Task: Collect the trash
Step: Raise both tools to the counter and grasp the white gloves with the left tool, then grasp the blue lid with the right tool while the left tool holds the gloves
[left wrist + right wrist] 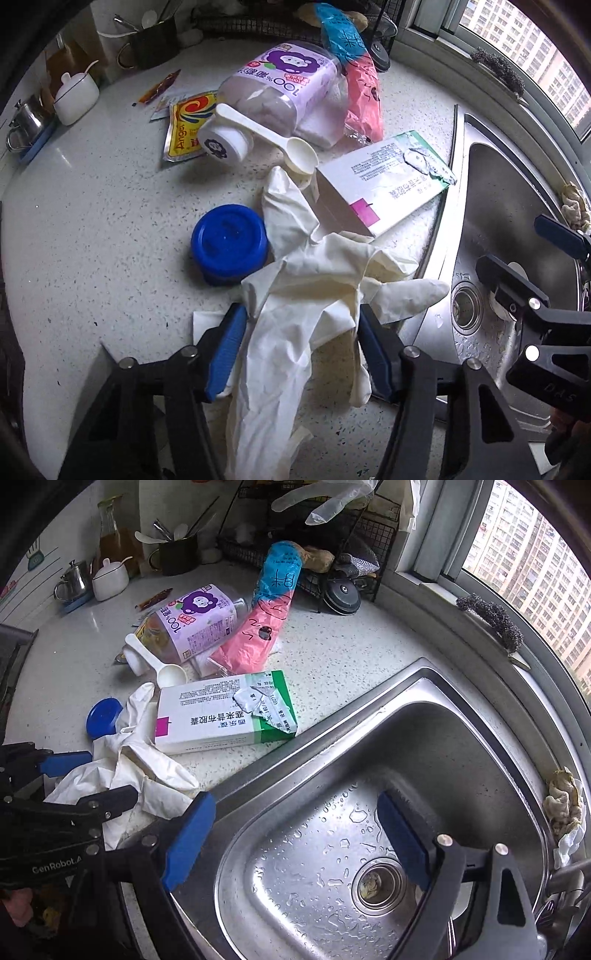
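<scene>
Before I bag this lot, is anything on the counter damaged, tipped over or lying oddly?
Yes. The medicine box has a torn, crumpled end flap. The purple-labelled bottle lies on its side with a white scoop across its neck. A crumpled white glove drapes onto the sink rim.

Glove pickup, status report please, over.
Left gripper astride the white glove, pads not clearly pressing. Right gripper open, empty, over the sink. Blue lid and box alongside.
</scene>
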Motion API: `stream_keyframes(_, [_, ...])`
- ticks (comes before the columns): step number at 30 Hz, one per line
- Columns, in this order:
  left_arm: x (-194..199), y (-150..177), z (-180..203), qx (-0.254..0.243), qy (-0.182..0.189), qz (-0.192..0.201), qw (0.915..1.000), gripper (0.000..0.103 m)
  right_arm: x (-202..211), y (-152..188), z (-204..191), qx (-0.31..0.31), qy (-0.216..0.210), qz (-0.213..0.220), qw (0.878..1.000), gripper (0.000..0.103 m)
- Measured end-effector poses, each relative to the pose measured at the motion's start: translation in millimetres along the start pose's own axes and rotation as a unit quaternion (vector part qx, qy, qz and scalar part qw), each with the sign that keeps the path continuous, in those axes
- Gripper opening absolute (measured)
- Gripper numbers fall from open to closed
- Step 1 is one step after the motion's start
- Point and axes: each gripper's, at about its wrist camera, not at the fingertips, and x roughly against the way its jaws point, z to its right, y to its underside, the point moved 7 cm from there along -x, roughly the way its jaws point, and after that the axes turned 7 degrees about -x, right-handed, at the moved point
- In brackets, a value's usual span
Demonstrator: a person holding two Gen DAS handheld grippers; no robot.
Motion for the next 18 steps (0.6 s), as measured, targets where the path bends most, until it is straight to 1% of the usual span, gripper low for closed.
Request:
stream_keyframes(1, [2.0,0.6,0.8,-0.004,0.000,0.004,1.0000,0.043,1.3,1.6,-1.3,0.000,-0.001,0.000,1.000,0.089])
stream_keyframes(3, [5.3,4.2,0.7,0.000,0.008,0.012,0.9999,0.017,3.1,4.7,-3.8,0.002,-0.001,-0.001,1.000,0.089])
stream_keyframes(4, [6.4,7.1,1.7,0.001,0.017,0.012,0.9998,0.013,4.7,6.3,-5.7,0.001,-0.002,-0.002,1.000,0.089])
stream_keyframes(5, [7.8,10.3,3.4,0.000,0.023,0.011,0.9997,0.006,6.6,8.1,-7.6,-0.001,-0.005,-0.003,1.000,0.089])
stream_keyframes(8, [18.9,19.9,7.0,-0.005,0.027,0.023,0.9994,0.004,15.0,12.1,-14.1,-0.008,-0.015,-0.002,1.000,0.089])
stream_keyframes(11, [39.0,27.4,6.0,-0.010,0.022,0.045,0.9987,0.003,26.7,15.4,-22.7,-0.012,-0.020,0.006,1.000,0.089])
stream_keyframes(14, [61.0,35.6,-4.0,-0.003,0.017,0.064,0.9978,0.003,40.2,17.4,-34.8,-0.011,-0.024,0.016,1.000,0.089])
stream_keyframes(18, [87.6,45.0,-26.0,0.010,-0.001,0.084,0.9964,0.003,54.3,18.2,-57.5,-0.002,-0.033,0.018,0.999,0.089])
